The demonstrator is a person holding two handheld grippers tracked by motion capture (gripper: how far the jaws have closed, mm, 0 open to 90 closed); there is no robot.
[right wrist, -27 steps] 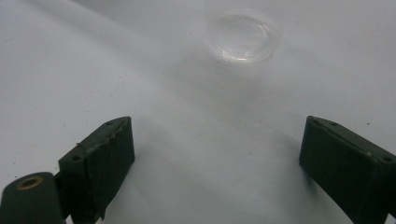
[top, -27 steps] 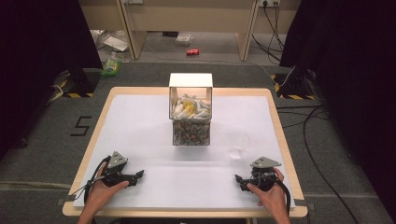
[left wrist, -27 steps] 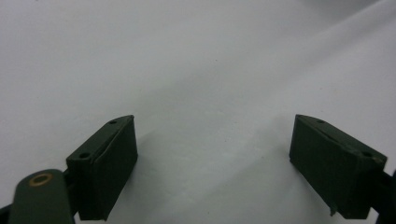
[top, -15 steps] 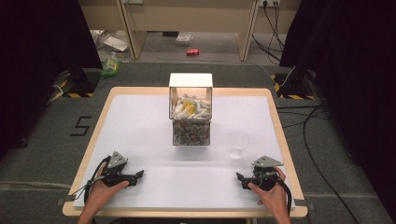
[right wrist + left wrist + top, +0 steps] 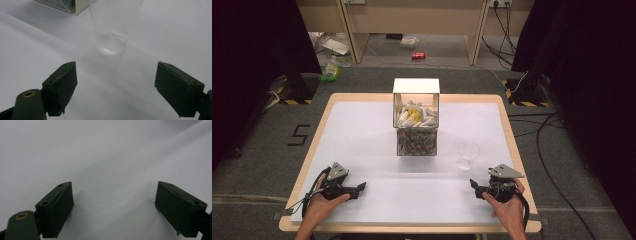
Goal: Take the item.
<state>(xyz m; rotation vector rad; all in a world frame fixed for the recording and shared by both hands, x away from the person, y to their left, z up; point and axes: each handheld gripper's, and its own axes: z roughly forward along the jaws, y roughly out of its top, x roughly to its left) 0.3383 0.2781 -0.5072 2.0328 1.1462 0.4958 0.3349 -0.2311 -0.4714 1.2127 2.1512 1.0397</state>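
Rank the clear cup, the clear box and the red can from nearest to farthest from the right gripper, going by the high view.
From the right gripper:
1. Clear cup, just ahead of it on the table's right part.
2. Clear box, mid-table, ahead and to the left.
3. Red can, on the floor beyond the table's far edge.

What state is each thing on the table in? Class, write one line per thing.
Cup: upright, empty, standing free on the table.
Box: clear, upright, filled with small pieces, pale ones above darker ones.
Left claw: open, nothing between its jaws, low over the table.
Right claw: open, nothing between its jaws, facing the cup.
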